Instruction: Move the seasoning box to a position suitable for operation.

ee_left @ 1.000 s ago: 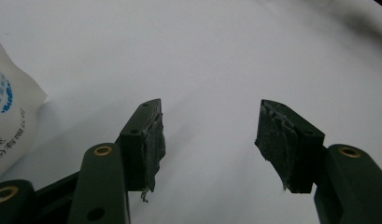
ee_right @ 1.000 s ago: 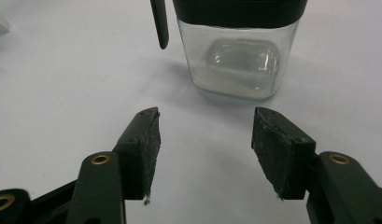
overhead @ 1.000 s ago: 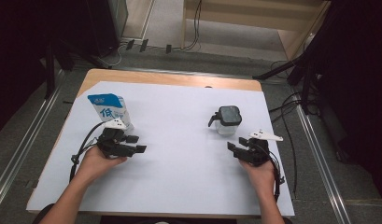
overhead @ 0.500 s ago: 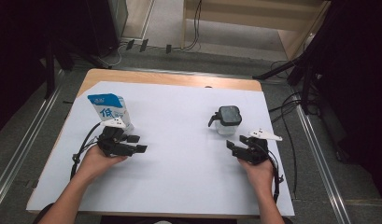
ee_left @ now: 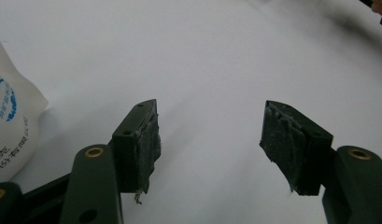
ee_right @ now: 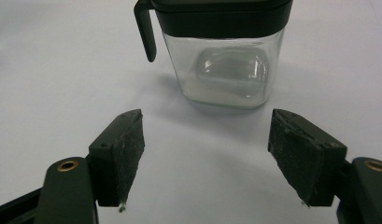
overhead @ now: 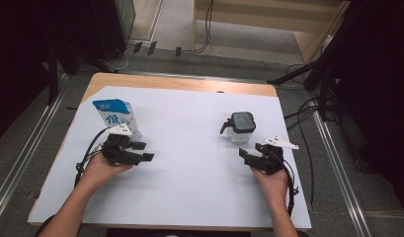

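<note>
Standing upright on the white table cover (overhead: 189, 148), at its left — a white carton (overhead: 116, 117) with a blue top and blue print, just beside the left gripper (overhead: 142, 151). Well apart, at the right: a clear square jar (ee_right: 226, 70) with black lid and black side handle, upright, a low layer of white contents inside — just ahead of the right gripper's (ee_right: 207, 154) spread jaws.

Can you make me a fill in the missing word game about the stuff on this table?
1. The lid on the clear jar is coloured ____.
2. The jaws of the right gripper are ____, with nothing between them.
3. The carton with blue print stands closest to the ____ gripper.
4. The sheet covering the table is coloured ____.

Missing words: black; open; left; white
</note>
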The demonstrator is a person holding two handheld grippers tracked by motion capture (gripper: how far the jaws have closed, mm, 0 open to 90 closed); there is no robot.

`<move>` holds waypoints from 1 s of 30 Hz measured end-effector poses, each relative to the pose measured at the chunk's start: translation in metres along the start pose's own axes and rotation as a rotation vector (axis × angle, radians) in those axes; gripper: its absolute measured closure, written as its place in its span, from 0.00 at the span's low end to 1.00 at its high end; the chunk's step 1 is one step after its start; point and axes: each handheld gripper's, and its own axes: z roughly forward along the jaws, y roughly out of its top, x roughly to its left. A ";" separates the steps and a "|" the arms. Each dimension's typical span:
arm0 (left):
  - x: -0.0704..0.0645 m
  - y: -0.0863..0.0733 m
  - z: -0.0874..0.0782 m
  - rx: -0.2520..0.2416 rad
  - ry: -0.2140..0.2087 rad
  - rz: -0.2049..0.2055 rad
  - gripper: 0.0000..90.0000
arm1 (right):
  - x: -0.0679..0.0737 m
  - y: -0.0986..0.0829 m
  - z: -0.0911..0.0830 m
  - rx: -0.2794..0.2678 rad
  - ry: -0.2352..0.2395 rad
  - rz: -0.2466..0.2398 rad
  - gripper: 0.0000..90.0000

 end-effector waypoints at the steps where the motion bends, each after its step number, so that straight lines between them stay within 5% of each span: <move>1: 0.000 0.000 -0.002 0.004 0.008 -0.008 0.44 | 0.001 0.001 0.001 -0.008 -0.005 -0.005 0.30; 12: -0.006 0.000 -0.002 0.014 -0.005 -0.007 0.43 | 0.002 0.003 0.006 -0.006 -0.049 0.001 0.19; 19: -0.010 -0.001 -0.004 0.028 0.012 -0.001 0.41 | 0.000 0.005 0.012 -0.007 -0.020 0.021 0.17; 30: -0.010 -0.002 -0.005 0.007 -0.017 -0.029 0.42 | 0.006 0.016 0.023 -0.028 -0.098 -0.003 0.16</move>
